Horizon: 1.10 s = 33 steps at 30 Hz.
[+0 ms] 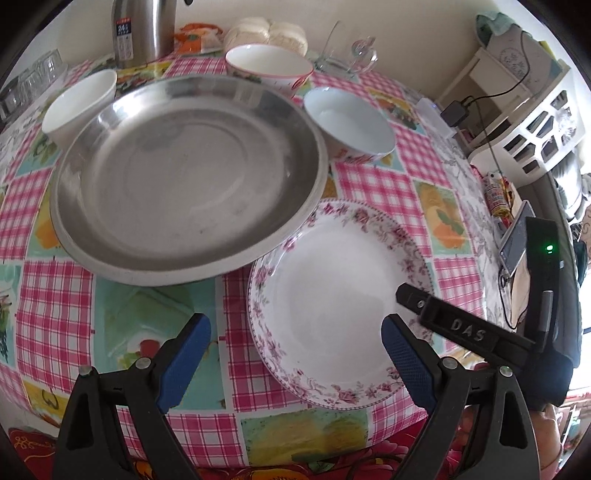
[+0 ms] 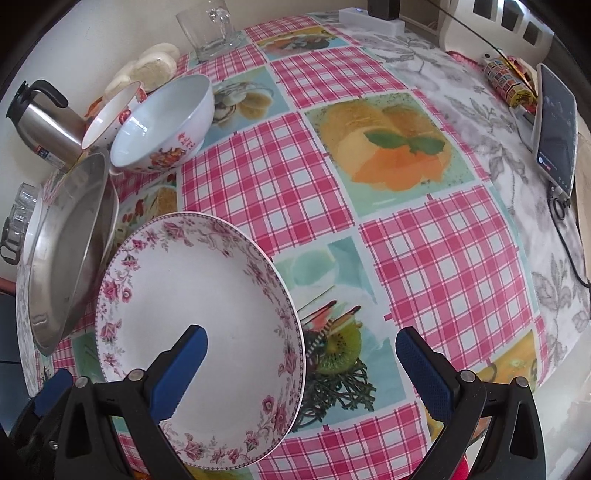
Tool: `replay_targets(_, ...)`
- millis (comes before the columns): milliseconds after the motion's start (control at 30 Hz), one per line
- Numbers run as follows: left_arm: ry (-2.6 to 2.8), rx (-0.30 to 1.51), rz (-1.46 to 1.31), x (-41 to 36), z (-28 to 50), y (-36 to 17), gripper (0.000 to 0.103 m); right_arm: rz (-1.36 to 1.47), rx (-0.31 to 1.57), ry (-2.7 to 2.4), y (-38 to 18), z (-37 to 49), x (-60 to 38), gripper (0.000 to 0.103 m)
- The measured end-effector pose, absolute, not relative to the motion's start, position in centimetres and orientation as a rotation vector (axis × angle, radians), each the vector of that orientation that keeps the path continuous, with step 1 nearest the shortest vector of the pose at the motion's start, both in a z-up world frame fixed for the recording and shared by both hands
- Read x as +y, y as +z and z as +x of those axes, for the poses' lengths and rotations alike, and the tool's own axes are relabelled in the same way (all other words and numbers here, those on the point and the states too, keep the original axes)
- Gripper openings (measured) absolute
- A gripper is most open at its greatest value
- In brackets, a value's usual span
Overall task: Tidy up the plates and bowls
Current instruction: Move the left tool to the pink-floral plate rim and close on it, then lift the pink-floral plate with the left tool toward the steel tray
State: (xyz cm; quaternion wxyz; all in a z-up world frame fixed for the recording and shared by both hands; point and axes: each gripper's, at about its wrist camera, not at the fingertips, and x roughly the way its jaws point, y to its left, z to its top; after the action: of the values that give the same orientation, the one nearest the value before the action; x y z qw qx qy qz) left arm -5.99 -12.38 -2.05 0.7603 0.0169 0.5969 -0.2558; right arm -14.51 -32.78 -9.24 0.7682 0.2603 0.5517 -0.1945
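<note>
Left wrist view: left gripper [image 1: 295, 354] held low over the near edge of the table, jaws spread wide, nothing between them; its right blue pad [image 1: 406, 362] hangs over the near rim of the flowered plate [image 1: 332, 295], and whether it touches cannot be told. Flowered plate lies flat, face up, on the checked tablecloth [image 1: 51, 295]; being round it has no long axis. Steel pan [image 1: 184, 177] sits just behind and left of the flowered plate, face up, its near-right rim overlapping the plate's far-left rim. Three bowls stand upright, mouths up, around the far side of the pan: white bowl [image 1: 79, 105] at its far left, red-rimmed bowl [image 1: 269, 68] behind it, pale blue bowl [image 1: 351, 123] at its far right, well behind the plate. Steel flask [image 1: 142, 31] and a bag of buns [image 1: 266, 33] stand beyond the bowls against the wall; glass mug [image 1: 345, 51] lies right of the buns. Right gripper [image 1: 461, 328] shows as a black body at the plate's right side. Right wrist view: right gripper [image 2: 301, 365] also wide open and empty, its left pad [image 2: 181, 365] over the plate's face [image 2: 192, 288], its right pad [image 2: 424, 373] out past the plate's right rim over bare cloth. Pan [image 2: 70, 251] left of the plate, pale blue bowl [image 2: 166, 122] beyond it. Phone [image 2: 556, 122] lies far right of the plate, near the table edge.
</note>
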Motion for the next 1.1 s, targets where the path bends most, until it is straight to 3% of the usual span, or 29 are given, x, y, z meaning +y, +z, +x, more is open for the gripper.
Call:
replay_targets(133, -0.552, 1.314, 0.032, -12.4, -5.9, -2.5, 0.089, 0.591, 1.181, -0.424, -9.7, -14.4, -33.4, 0.101)
replay_targets(267, -0.538, 1.348, 0.01, -12.2, -5.4, -3.4, 0.075, 0.593, 1.168, -0.405, -9.4, -14.3, -33.6, 0.087)
replay_targets(400, -0.521, 1.378, -0.02, -12.0, -4.7, -4.2, 0.074, 0.624, 1.152, -0.382, -9.3, -14.1, -33.4, 0.08)
replay_targets(467, -0.516, 1.391, -0.042, -11.8, -4.4, -4.6, 0.07, 0.649, 1.142, -0.376, -9.2, -14.1, -33.5, 0.072)
replay_targets(500, -0.515, 1.395, -0.049, -11.8, -4.3, -4.8, 0.064, 0.659, 1.141, -0.376, -9.3, -14.1, -33.6, 0.069)
replay_targets(567, -0.513, 1.405, -0.056, -11.7, -4.2, -5.1, 0.059, 0.681, 1.144, -0.374, -9.5, -14.3, -33.9, 0.053)
replay_targets(633, -0.511, 1.415, -0.065, -11.7, -4.0, -5.5, 0.054, 0.701, 1.142, -0.37, -9.7, -14.4, -34.1, 0.045)
replay_targets(767, -0.494, 1.435, -0.094, -11.7, -3.6, -6.3, 0.034, 0.724, 1.132, -0.35, -9.9, -14.3, -34.4, 0.033)
replay_targets(900, -0.468, 1.455, -0.129, -11.2, -3.2, -7.1, 0.018, 0.725, 1.129, -0.331, -10.1, -14.3, -34.5, 0.031)
replay_targets(1100, -0.468, 1.445, -0.156, -11.0, -3.0, -7.2, 0.016, 0.71, 1.128, -0.323, -10.0, -14.1, -33.6, 0.031)
